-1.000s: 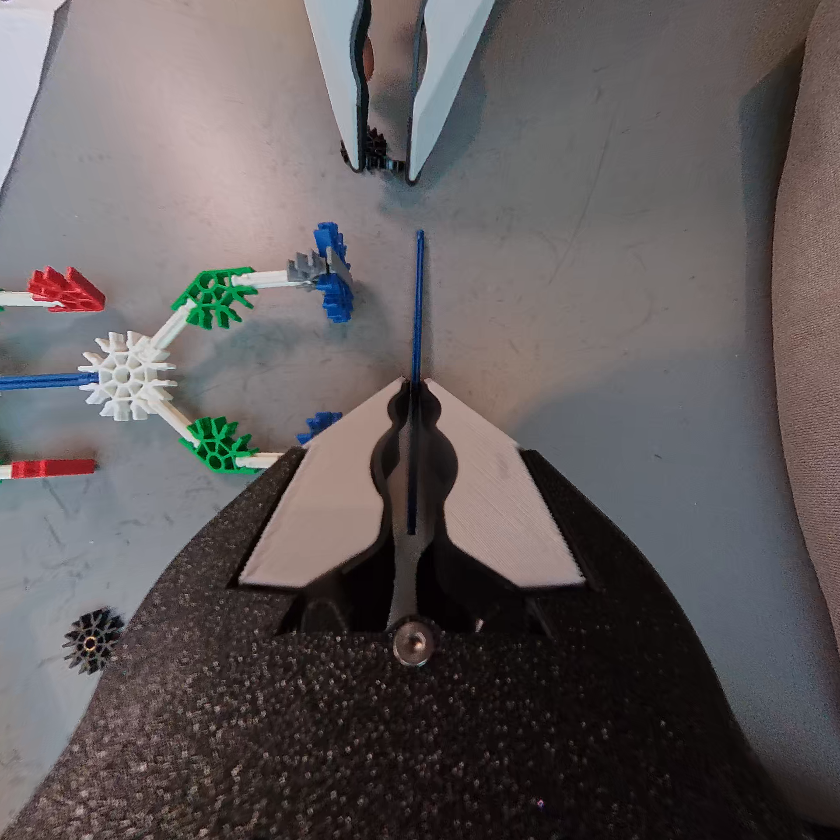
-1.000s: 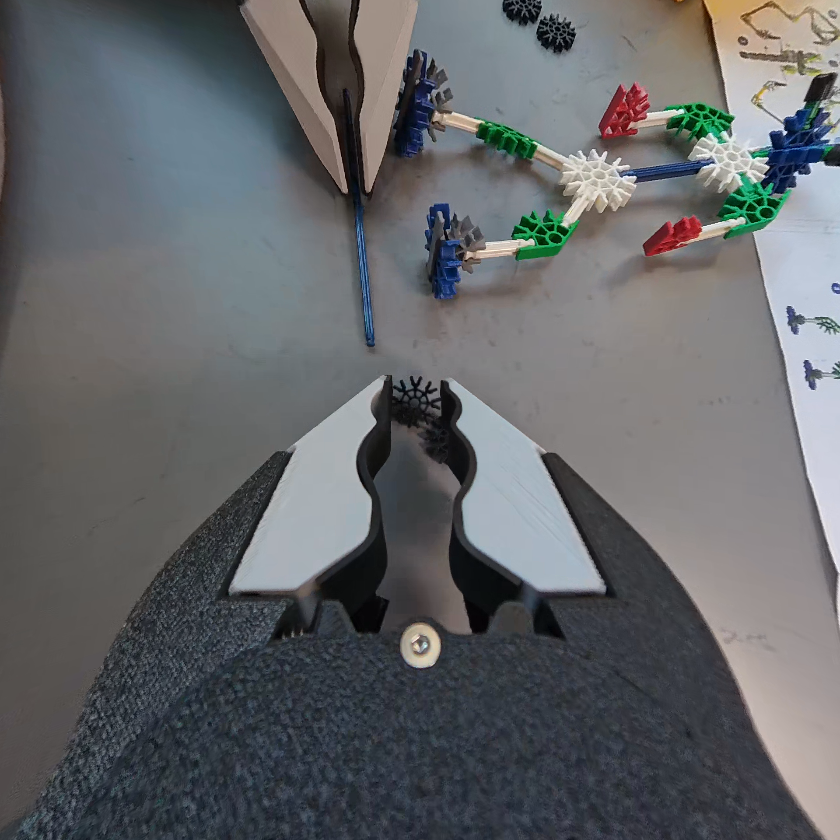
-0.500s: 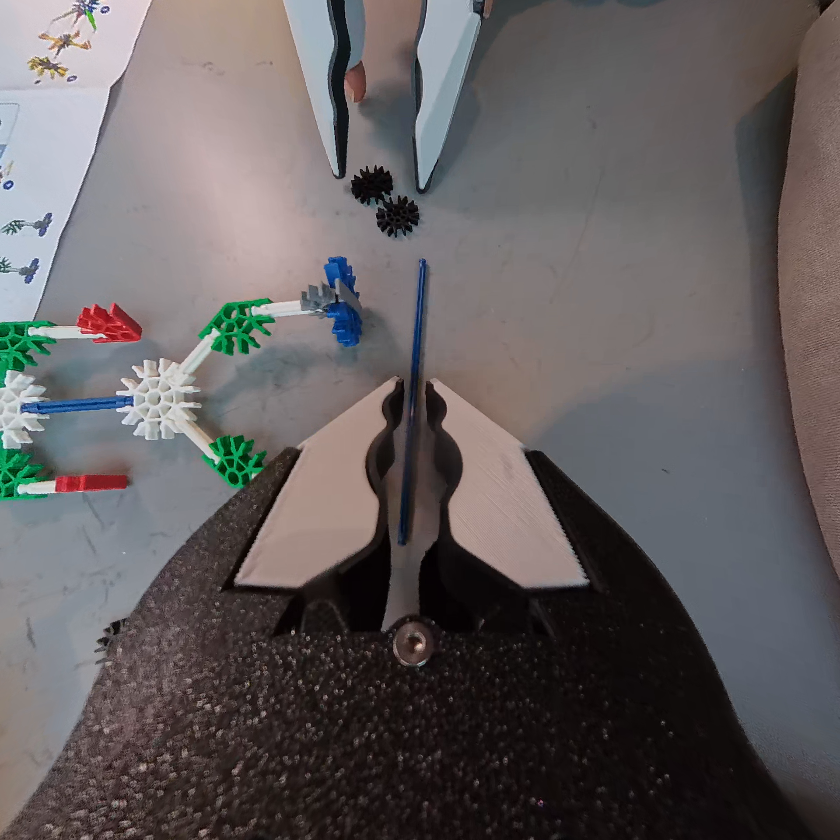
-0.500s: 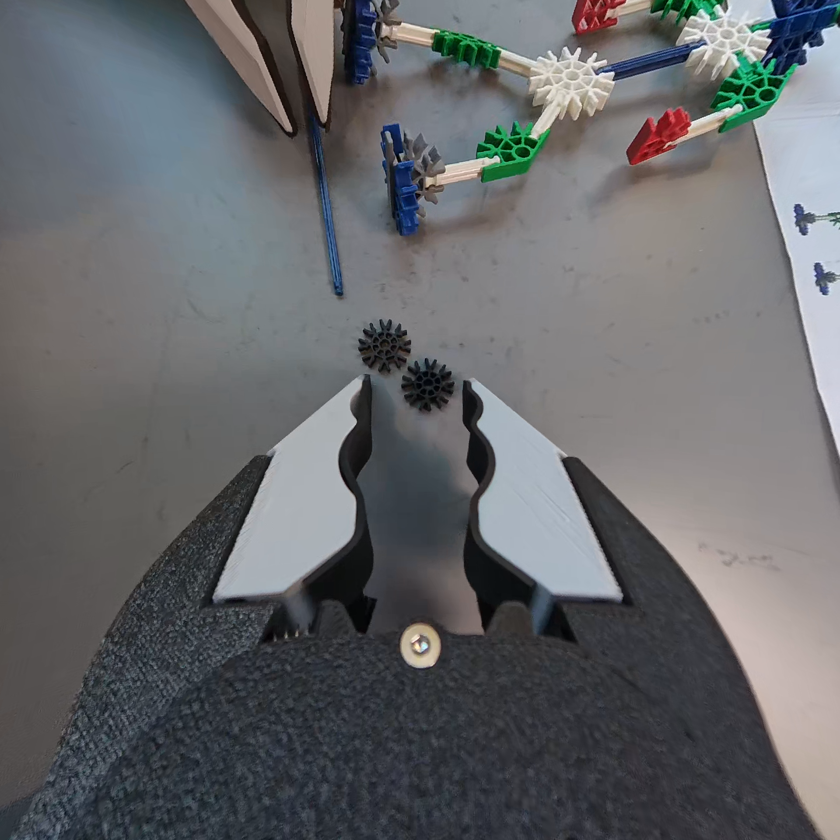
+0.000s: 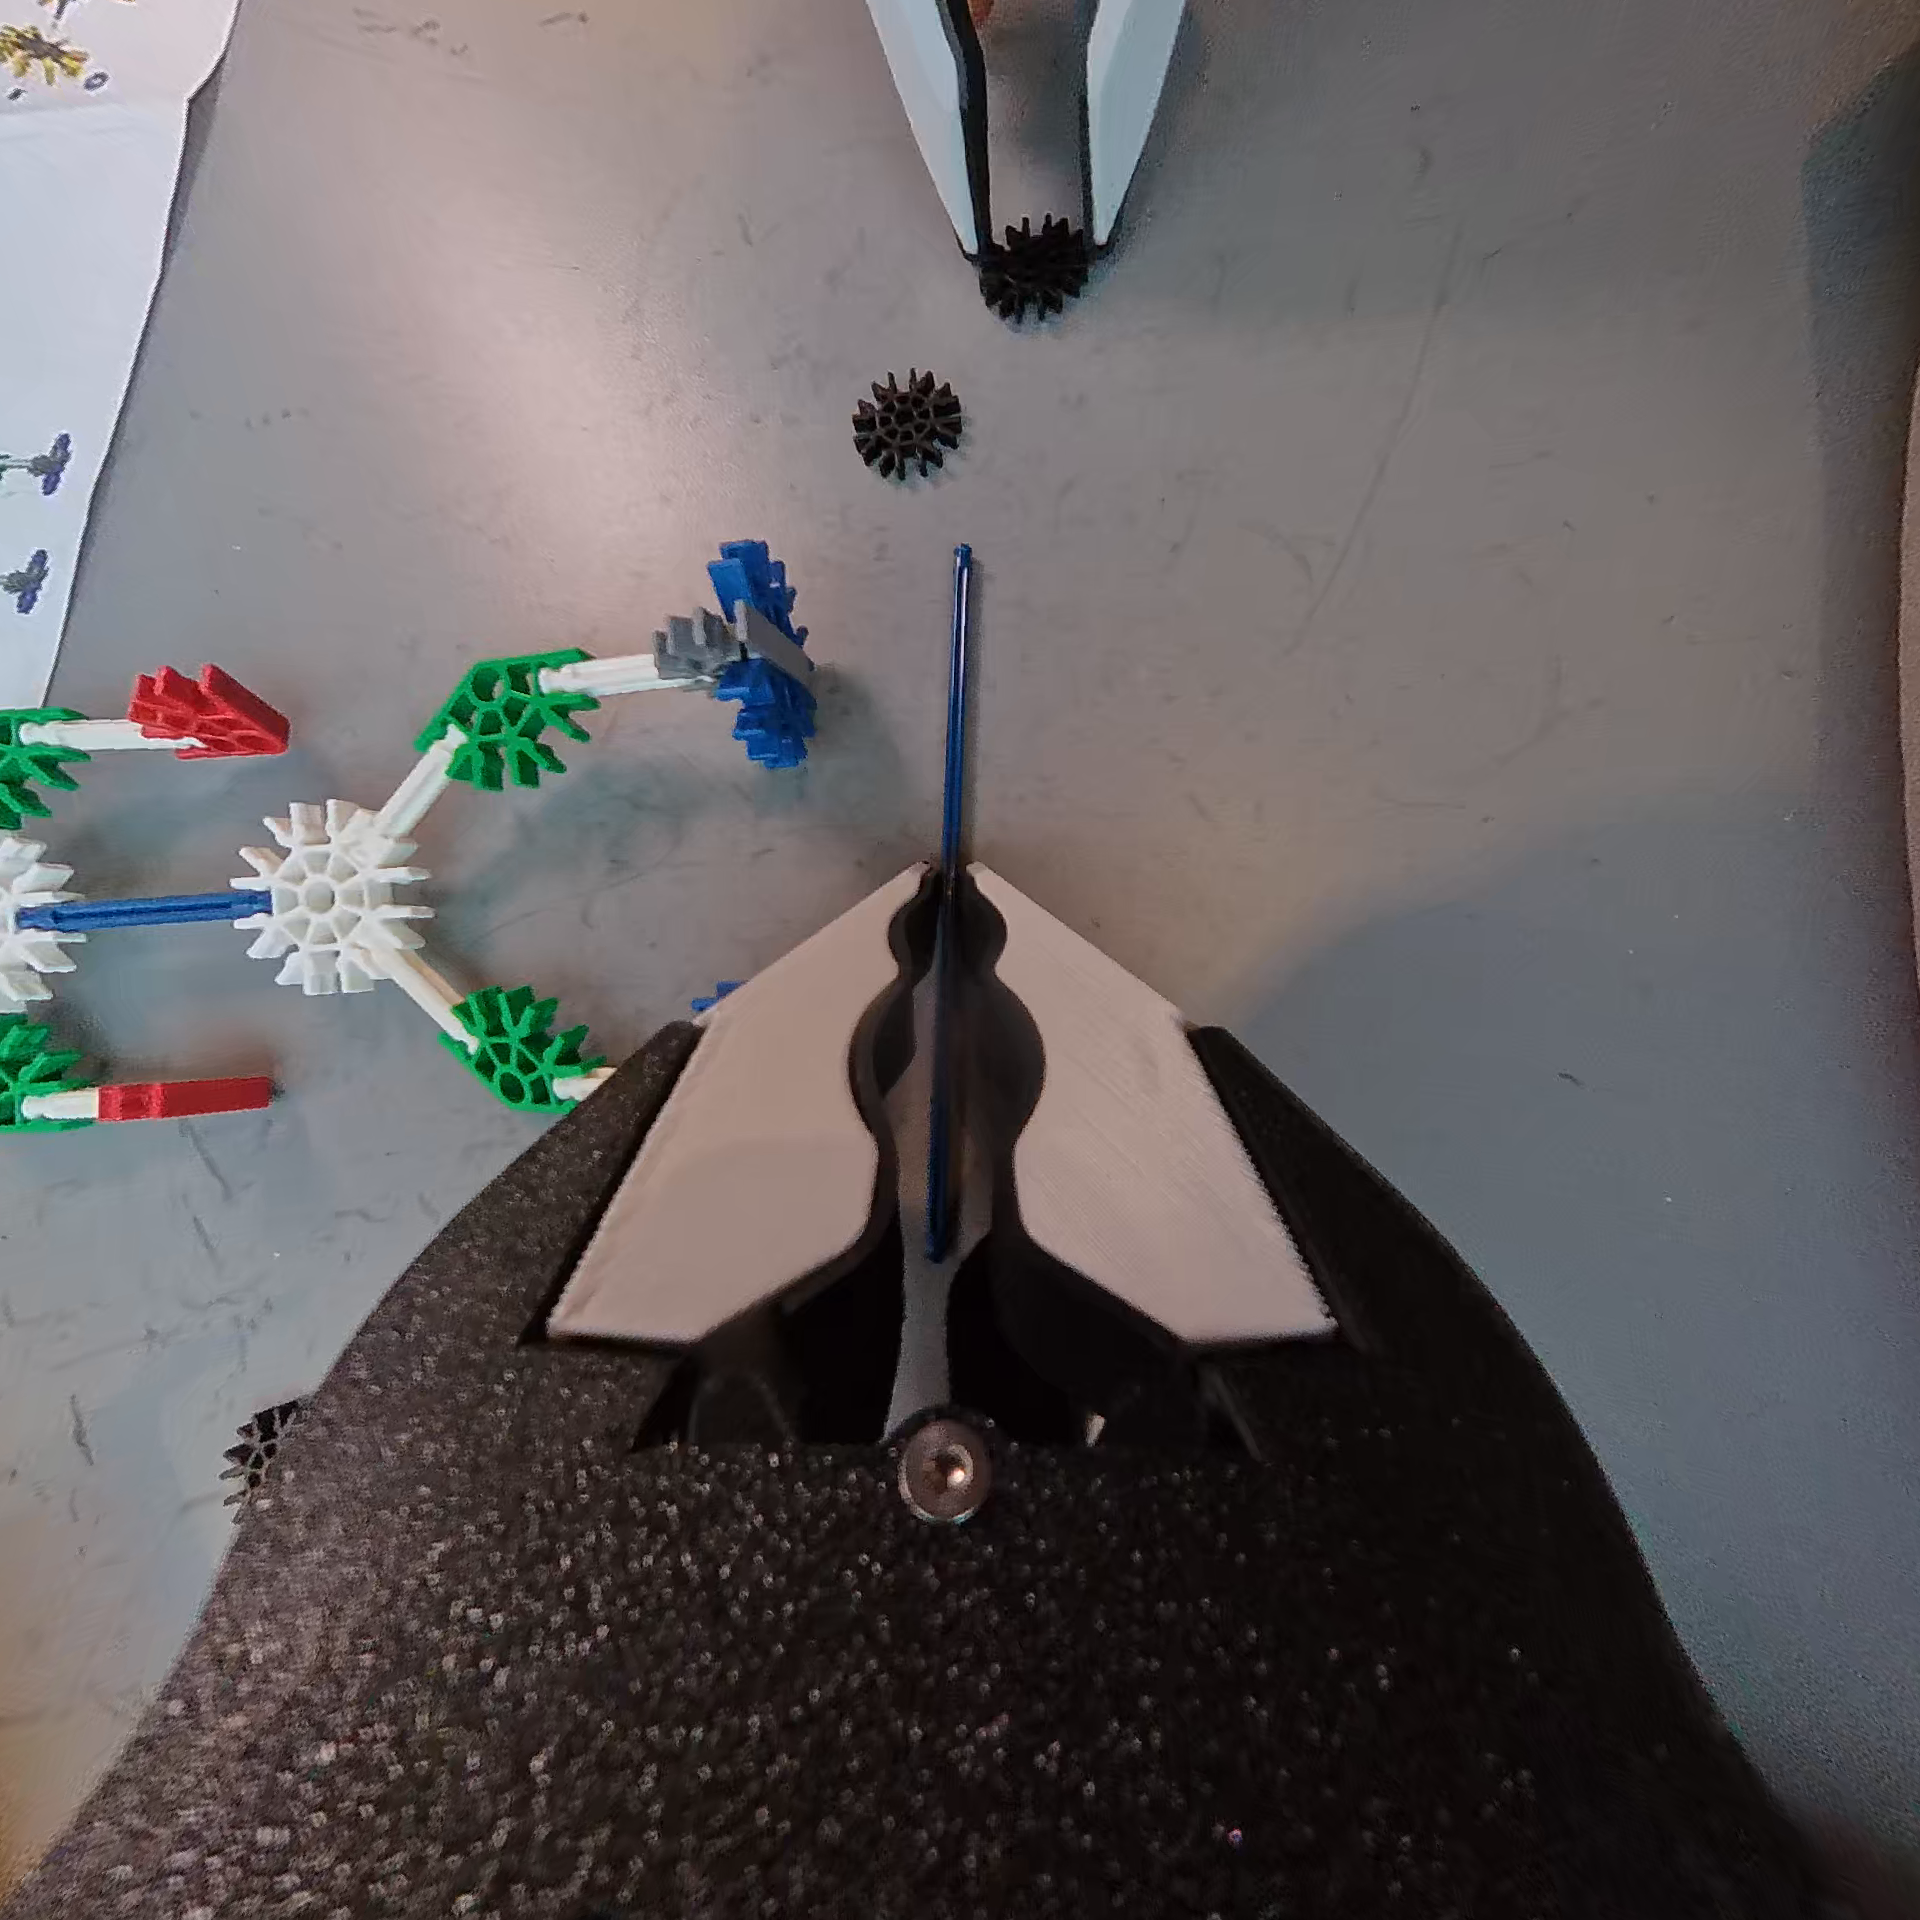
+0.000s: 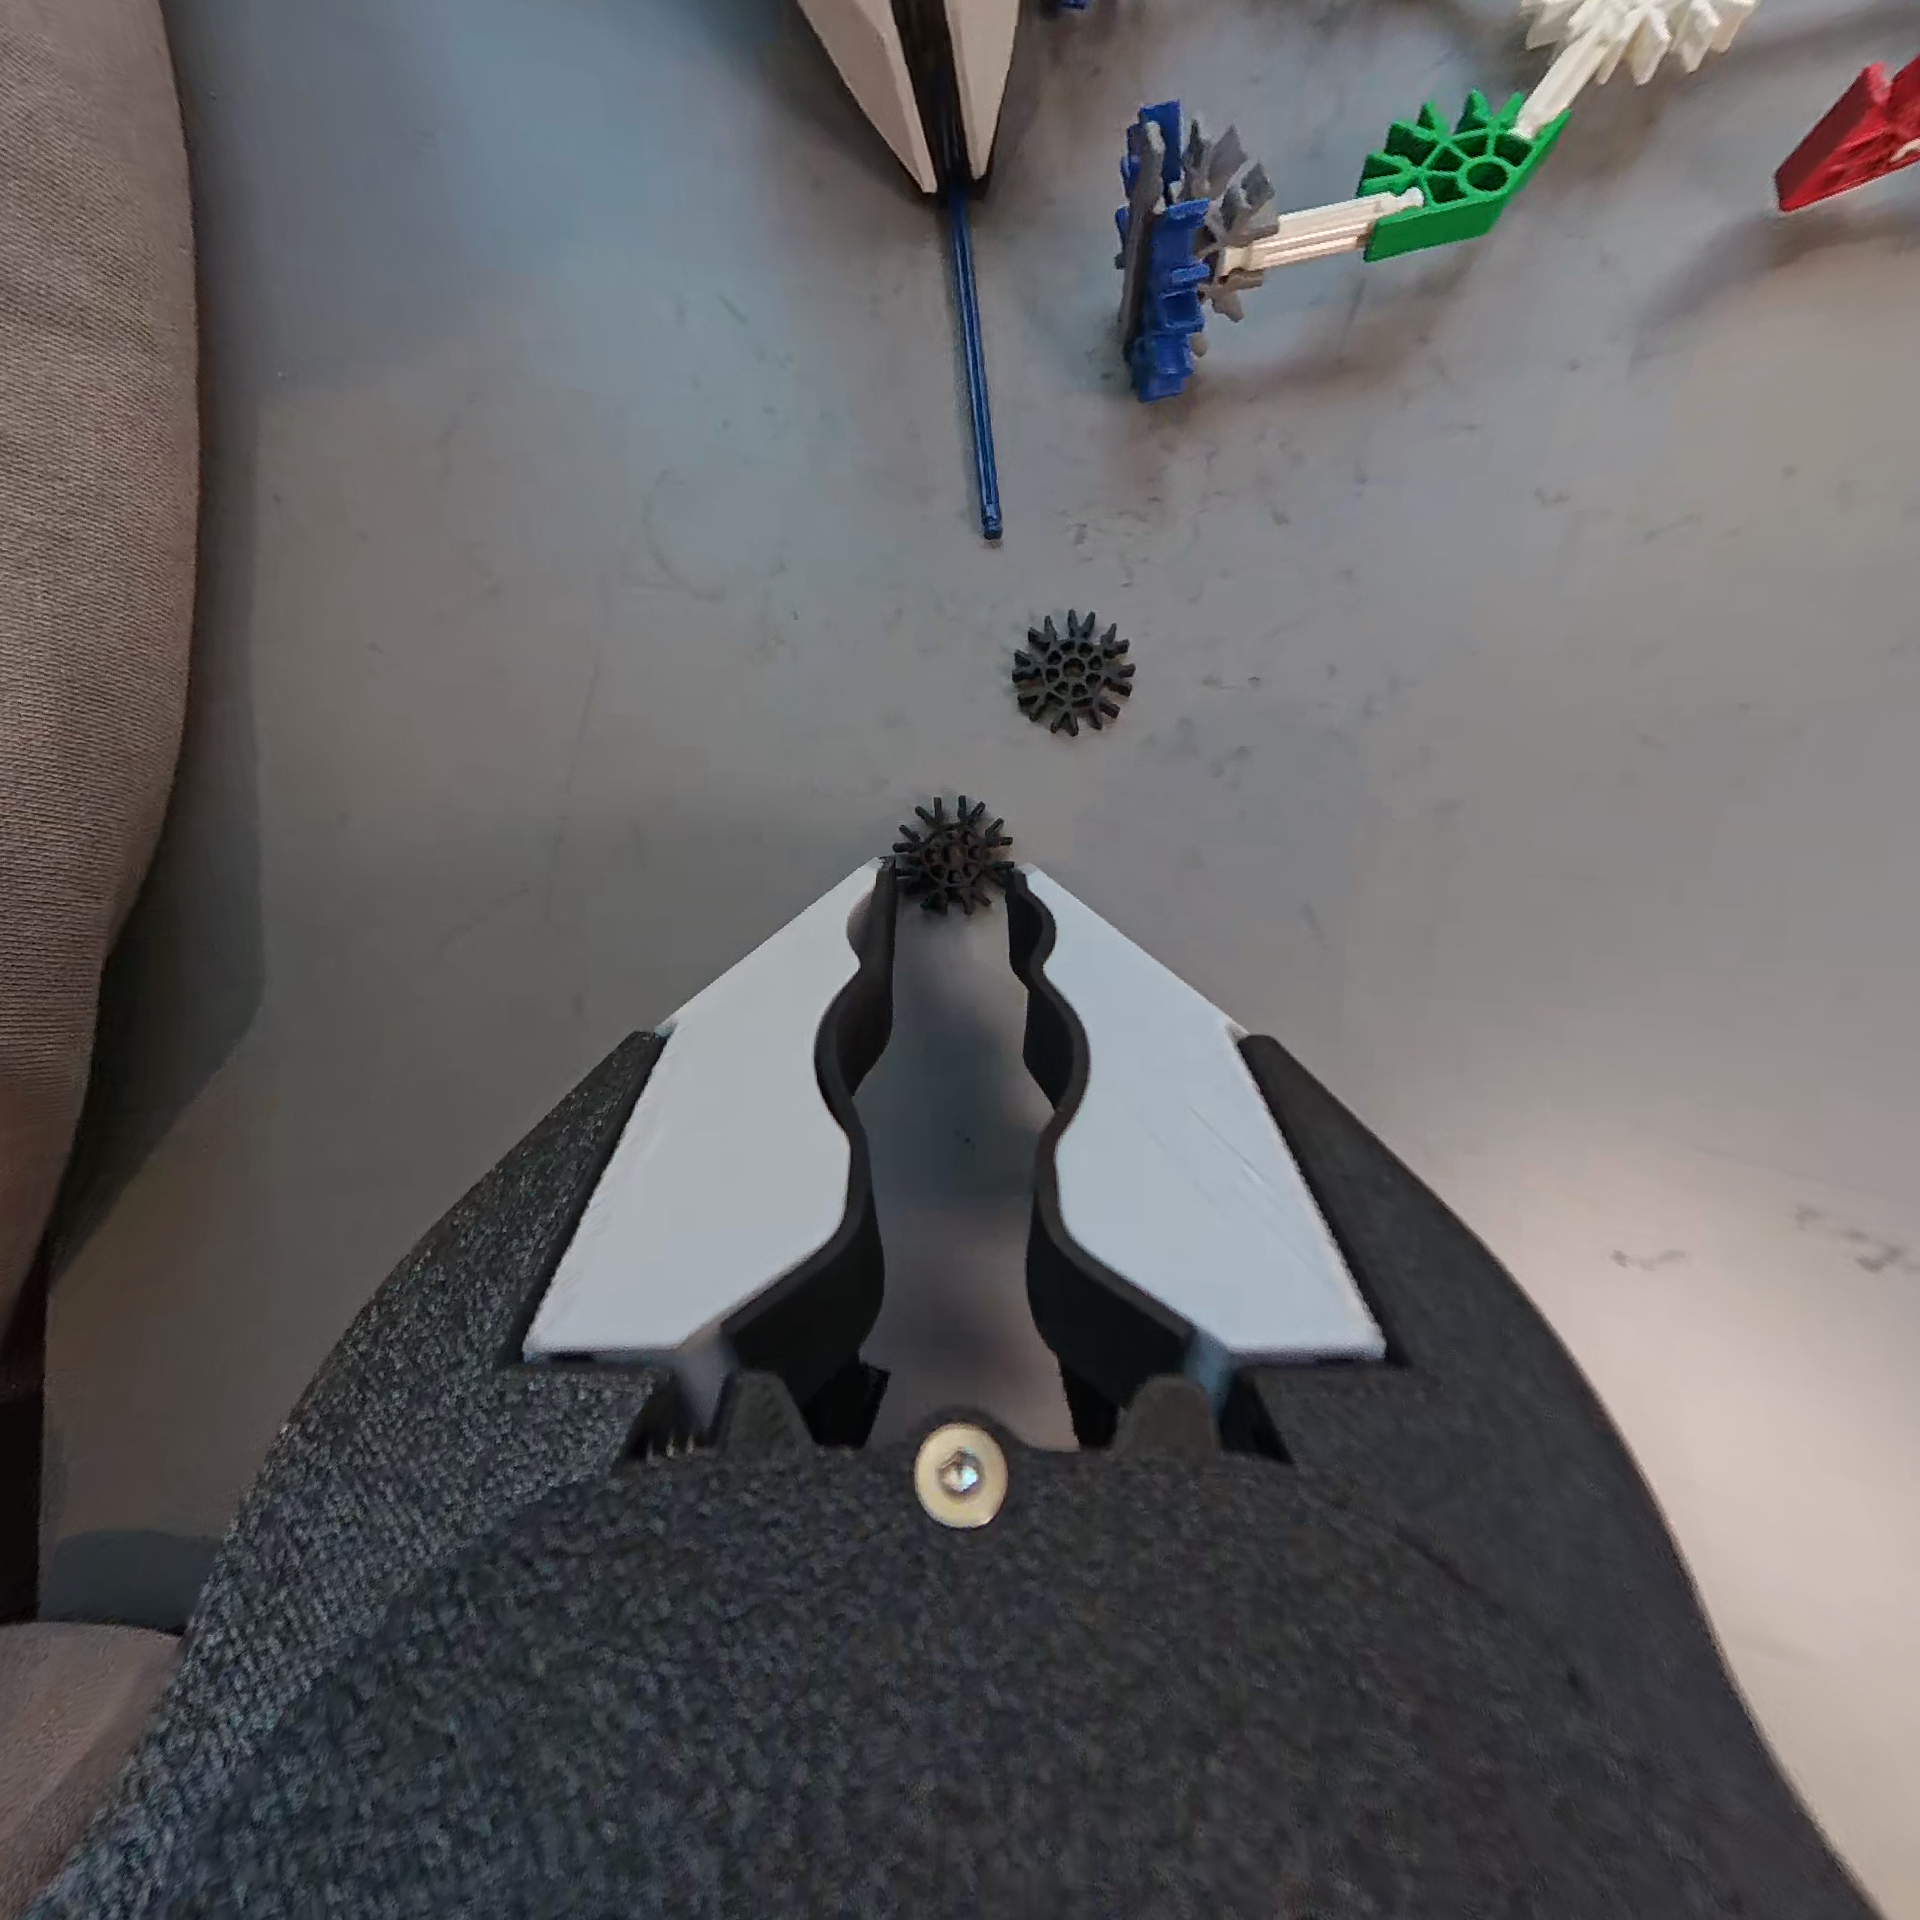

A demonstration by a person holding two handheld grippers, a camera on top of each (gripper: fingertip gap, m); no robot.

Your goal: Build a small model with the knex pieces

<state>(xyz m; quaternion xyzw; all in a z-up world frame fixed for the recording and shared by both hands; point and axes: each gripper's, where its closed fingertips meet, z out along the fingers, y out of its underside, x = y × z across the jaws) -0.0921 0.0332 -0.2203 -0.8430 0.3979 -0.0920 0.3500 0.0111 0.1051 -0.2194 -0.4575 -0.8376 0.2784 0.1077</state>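
A thin blue rod (image 5: 954,727) is clamped between the closed fingers of the left gripper (image 5: 948,871), its far end pointing at a loose black gear (image 5: 907,424) on the grey table (image 5: 1455,623). A second black gear (image 6: 952,854) is pinched at the tips of the right gripper (image 6: 954,875) — the loose one lies just beyond it. A toy frame (image 5: 332,894) of white, green, red and blue pieces is seen to the left.

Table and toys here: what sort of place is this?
Probably a hobby or lab workbench for toy construction. A scuffed grey table holds a half-built rod-and-connector model, loose black connectors and a printed sheet. An upholstered seat stands beside it.
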